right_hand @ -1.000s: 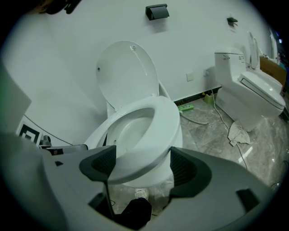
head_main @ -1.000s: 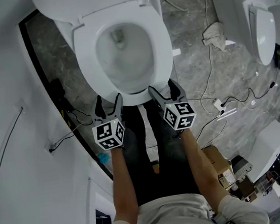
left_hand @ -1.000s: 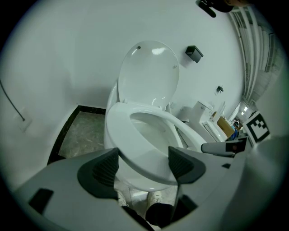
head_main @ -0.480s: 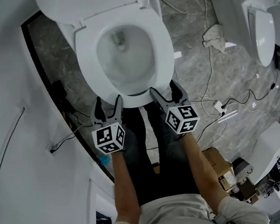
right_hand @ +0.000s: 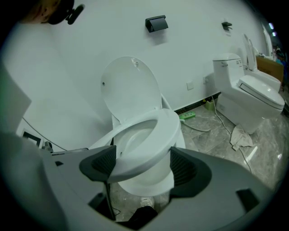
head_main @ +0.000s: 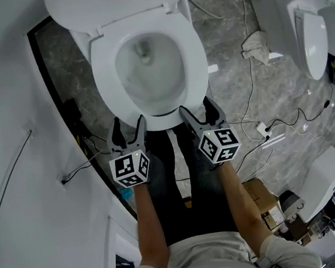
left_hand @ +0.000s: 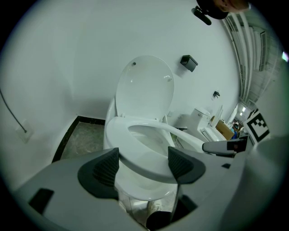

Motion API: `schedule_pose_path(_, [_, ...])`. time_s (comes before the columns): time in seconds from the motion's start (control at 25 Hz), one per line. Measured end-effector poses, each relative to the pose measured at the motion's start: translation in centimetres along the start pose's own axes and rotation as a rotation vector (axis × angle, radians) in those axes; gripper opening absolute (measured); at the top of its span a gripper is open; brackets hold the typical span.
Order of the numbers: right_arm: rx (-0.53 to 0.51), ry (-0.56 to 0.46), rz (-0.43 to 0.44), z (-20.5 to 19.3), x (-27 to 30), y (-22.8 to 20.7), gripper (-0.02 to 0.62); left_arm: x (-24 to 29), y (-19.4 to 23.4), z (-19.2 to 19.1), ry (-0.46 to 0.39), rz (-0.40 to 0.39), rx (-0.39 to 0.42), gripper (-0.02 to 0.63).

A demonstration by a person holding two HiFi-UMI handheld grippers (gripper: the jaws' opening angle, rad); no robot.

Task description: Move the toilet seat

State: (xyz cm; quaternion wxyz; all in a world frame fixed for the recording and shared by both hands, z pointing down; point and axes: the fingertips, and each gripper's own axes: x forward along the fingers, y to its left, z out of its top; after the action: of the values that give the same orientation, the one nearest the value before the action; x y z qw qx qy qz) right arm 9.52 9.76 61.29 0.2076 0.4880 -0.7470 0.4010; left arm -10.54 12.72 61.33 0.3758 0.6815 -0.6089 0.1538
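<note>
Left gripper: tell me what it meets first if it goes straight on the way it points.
The front edge of the toilet seat. It lies right ahead, between the open jaws of the left gripper. Whether they touch yet is unclear.

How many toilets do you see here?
2. The near toilet is directly ahead, lid raised; the second toilet is at the right edge, lid down. More may be hidden beyond it.

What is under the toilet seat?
The white bowl: its outside shows below the seat, and its inside shows through the opening. The seat covers the bowl's rim, so whether they touch cannot be seen.
</note>
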Motion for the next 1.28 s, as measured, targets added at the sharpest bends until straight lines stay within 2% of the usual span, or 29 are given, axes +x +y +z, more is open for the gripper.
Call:
schedule_pose_path(0.64, [0.021,-0.033,0.014,2.3,-0.9,1.0,0.391,-0.9,-0.4,2.5,-0.064,-0.008,0.007,0.356])
schedule_pose_path(1.28, [0.062,-0.077,0.038,4.9,-1.8,1.9,0.391,-2.1,-1.7,5.4,-0.104,-0.043,0.077,0.356])
